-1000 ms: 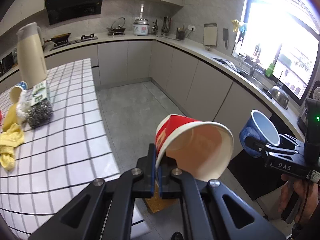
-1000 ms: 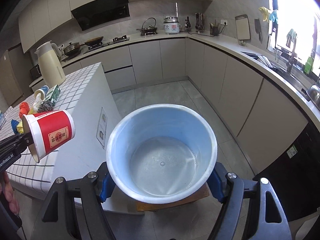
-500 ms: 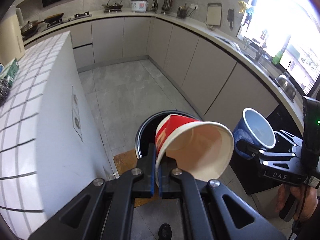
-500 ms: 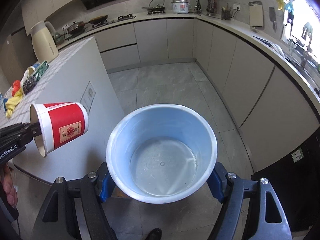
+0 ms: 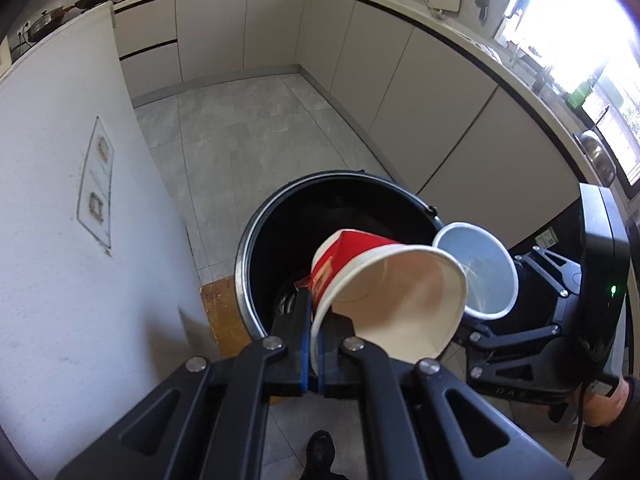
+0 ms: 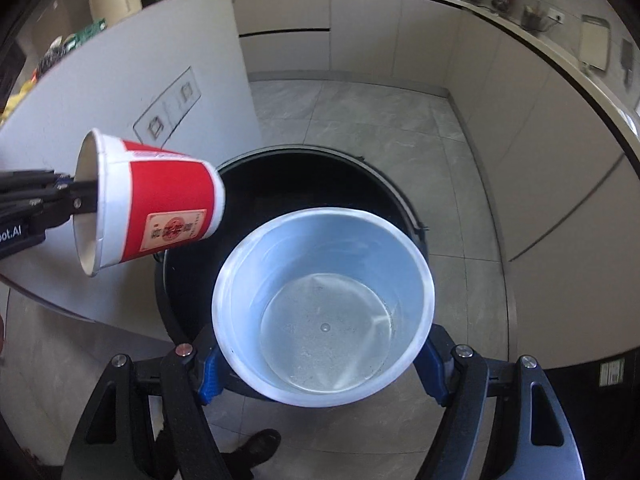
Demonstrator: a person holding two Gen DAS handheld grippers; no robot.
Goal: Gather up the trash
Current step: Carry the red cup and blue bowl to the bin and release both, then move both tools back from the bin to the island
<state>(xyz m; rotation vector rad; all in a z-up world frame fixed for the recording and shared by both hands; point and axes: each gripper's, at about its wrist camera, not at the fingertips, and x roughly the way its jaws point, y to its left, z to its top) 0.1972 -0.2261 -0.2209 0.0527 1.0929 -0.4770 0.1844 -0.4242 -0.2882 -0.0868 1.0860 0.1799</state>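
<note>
My left gripper [image 5: 314,334] is shut on the rim of a red paper cup [image 5: 384,296], held on its side above the black trash bin [image 5: 256,240]. The red cup [image 6: 156,204] also shows in the right wrist view, over the bin's left rim. My right gripper [image 6: 320,356] is shut on a pale blue plastic cup [image 6: 324,308], held upright over the near side of the bin [image 6: 304,168]. In the left wrist view the blue cup [image 5: 476,268] sits just right of the red cup.
The white island side wall [image 5: 60,220] stands left of the bin. Grey cabinets [image 5: 460,120] curve along the right and back. A brown mat [image 5: 220,312] lies under the bin. A dark shoe [image 5: 320,452] shows on the floor tiles.
Both grippers have moved down and forward from beside the island to above the black bin. The bin now fills the middle of both views. Both cups stay gripped.
</note>
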